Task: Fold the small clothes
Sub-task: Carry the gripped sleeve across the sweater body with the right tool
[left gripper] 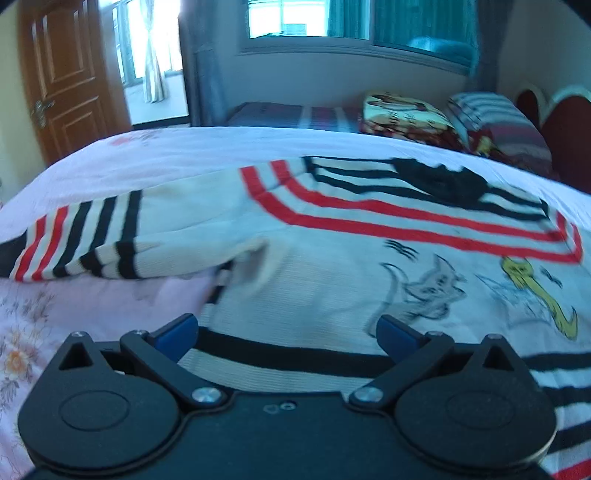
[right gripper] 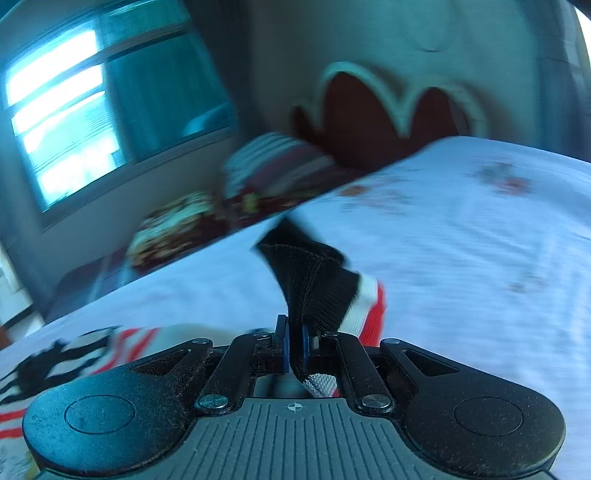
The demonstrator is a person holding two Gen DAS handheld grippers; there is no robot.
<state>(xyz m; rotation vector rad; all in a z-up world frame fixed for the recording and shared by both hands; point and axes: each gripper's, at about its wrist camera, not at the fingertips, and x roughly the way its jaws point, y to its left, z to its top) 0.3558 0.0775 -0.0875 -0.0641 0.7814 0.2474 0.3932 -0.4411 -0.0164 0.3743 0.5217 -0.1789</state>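
A small white knit sweater (left gripper: 332,280) with red and black stripes and cartoon prints lies spread on the bed. Its left sleeve (left gripper: 96,236) lies out to the left, with a striped cuff. My left gripper (left gripper: 286,332) is open and empty, low over the sweater's black-striped hem. My right gripper (right gripper: 294,343) is shut on the black cuff of the other sleeve (right gripper: 317,280) and holds it up off the bed; the view is blurred. The sweater body shows at lower left in the right wrist view (right gripper: 74,354).
The bed has a white and pink floral sheet (left gripper: 44,325). Folded blankets (left gripper: 406,114) and a striped pillow (left gripper: 495,118) lie at the far side by a red headboard (right gripper: 369,118). A wooden door (left gripper: 62,74) stands at left, a window (left gripper: 306,18) behind.
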